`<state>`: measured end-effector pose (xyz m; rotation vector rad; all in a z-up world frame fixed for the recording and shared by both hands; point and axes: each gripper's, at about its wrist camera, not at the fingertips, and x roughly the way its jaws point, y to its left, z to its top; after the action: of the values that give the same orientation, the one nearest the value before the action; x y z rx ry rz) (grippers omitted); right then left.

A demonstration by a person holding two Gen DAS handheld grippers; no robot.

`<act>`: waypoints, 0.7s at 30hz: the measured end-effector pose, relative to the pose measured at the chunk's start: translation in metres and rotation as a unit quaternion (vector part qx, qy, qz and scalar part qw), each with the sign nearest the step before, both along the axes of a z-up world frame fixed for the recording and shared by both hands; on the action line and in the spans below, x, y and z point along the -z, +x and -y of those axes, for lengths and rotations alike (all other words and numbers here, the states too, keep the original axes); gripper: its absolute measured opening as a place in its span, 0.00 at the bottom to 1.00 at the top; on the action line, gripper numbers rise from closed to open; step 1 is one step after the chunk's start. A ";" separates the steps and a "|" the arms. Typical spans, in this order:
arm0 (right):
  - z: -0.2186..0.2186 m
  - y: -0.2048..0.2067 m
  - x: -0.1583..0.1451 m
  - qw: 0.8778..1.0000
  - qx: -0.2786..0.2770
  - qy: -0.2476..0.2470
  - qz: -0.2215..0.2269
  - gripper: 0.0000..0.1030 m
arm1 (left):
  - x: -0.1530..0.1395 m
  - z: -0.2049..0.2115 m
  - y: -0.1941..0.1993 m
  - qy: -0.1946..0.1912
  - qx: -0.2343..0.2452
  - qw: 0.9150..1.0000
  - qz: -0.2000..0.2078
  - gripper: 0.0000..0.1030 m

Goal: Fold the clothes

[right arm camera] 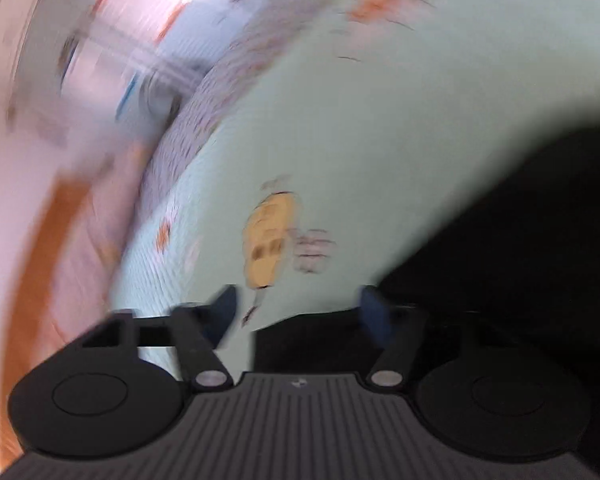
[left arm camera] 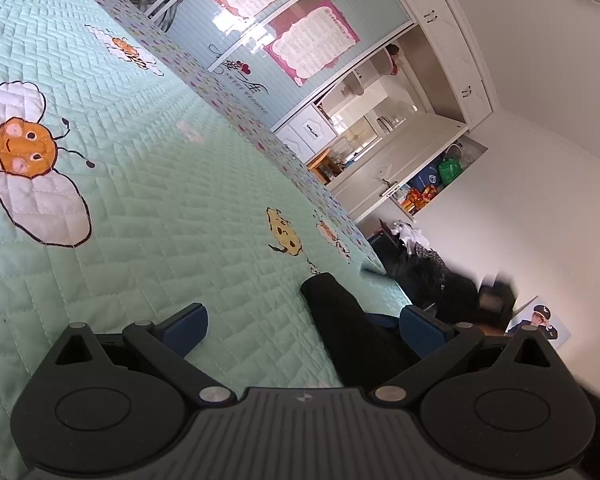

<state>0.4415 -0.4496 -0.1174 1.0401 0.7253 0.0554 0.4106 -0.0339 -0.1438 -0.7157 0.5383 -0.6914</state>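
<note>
A black garment (left arm camera: 348, 320) lies on the mint quilted bedspread (left arm camera: 160, 200), one narrow end poking up between my left gripper's fingers. My left gripper (left arm camera: 304, 326) is open, and the cloth rests against its right blue pad (left arm camera: 420, 330). The right wrist view is heavily motion-blurred. There my right gripper (right arm camera: 298, 308) is open low over the bedspread (right arm camera: 380, 120). The black garment (right arm camera: 520, 240) fills the right side, and a flat part of it reaches in between the fingers, near the right fingertip (right arm camera: 370, 304).
The bed's edge (left arm camera: 340, 216) runs diagonally, with a wardrobe with sliding doors (left arm camera: 292, 40) and a white cabinet (left arm camera: 400, 152) beyond it. A dark pile of clothes (left arm camera: 428, 264) sits past the bed corner. Bee prints (left arm camera: 20, 148) dot the bedspread.
</note>
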 end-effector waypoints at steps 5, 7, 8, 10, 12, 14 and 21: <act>-0.001 -0.061 0.002 0.998 0.006 0.028 0.059 0.58 | 0.000 0.002 0.000 0.005 -0.005 1.000 0.001 0.99; -0.005 -0.086 0.001 0.996 0.002 0.031 0.084 0.66 | 0.000 0.001 0.000 0.003 -0.005 1.000 0.001 0.99; -0.007 -0.098 0.001 0.995 0.000 0.032 0.096 0.66 | 0.000 0.001 0.000 0.003 -0.004 1.000 0.002 0.99; -0.011 -0.123 0.000 0.992 -0.003 0.035 0.121 0.58 | 0.000 0.000 0.000 0.001 -0.004 1.000 0.002 0.99; -0.015 -0.148 -0.001 0.989 -0.007 0.038 0.146 0.49 | 0.000 0.000 -0.002 0.001 -0.004 1.000 0.004 0.99; -0.019 -0.173 -0.002 0.984 -0.010 0.041 0.171 0.54 | 0.000 0.000 -0.002 0.002 -0.004 1.000 0.005 0.99; -0.040 -0.207 0.032 0.985 -0.043 0.070 0.153 0.55 | 0.000 -0.002 -0.004 0.003 0.004 1.000 0.012 0.99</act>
<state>0.2344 -0.4093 -0.1495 1.1047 0.4909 0.3375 0.4064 -0.0320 -0.1440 -0.6995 0.5220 -0.7056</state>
